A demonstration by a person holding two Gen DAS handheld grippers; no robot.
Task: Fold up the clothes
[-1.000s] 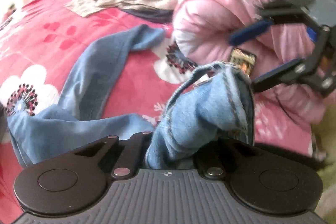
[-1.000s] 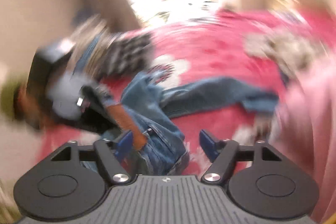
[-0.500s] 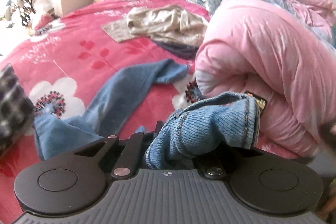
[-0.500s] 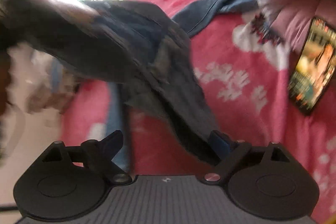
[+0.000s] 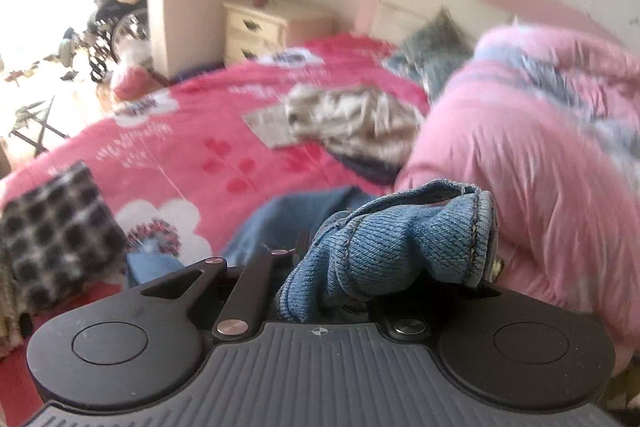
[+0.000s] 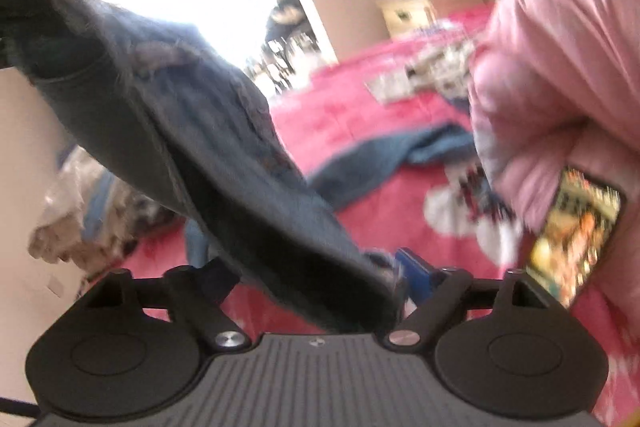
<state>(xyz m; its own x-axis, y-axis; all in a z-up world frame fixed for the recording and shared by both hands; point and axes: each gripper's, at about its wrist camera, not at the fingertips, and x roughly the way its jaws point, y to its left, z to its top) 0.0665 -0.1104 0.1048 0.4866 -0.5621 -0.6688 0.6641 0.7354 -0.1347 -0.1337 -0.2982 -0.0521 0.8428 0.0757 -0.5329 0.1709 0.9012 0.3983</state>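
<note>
A pair of blue jeans (image 5: 404, 247) is bunched in my left gripper (image 5: 360, 279), which is shut on the waistband and holds it above the red bed. A trouser leg (image 5: 280, 223) trails down onto the cover. In the right wrist view the jeans (image 6: 224, 167) stretch from the upper left down between the fingers of my right gripper (image 6: 320, 291). The jaws stand wide apart, one blue pad (image 6: 414, 273) shows, and the cloth lies across the gap. A leg (image 6: 384, 155) lies on the bed behind.
A red flowered bed cover (image 5: 180, 155) fills the scene. A pink duvet (image 5: 540, 167) is heaped at right. Beige clothes (image 5: 352, 123) lie further back. A checked cloth (image 5: 56, 235) is at left. A phone (image 6: 572, 231) lies by the duvet. A nightstand (image 5: 256, 27) stands behind.
Both grippers have risen, lifting the jeans off the bed. The right gripper swung from beside the jeans to under the raised cloth. The left kept its grip throughout.
</note>
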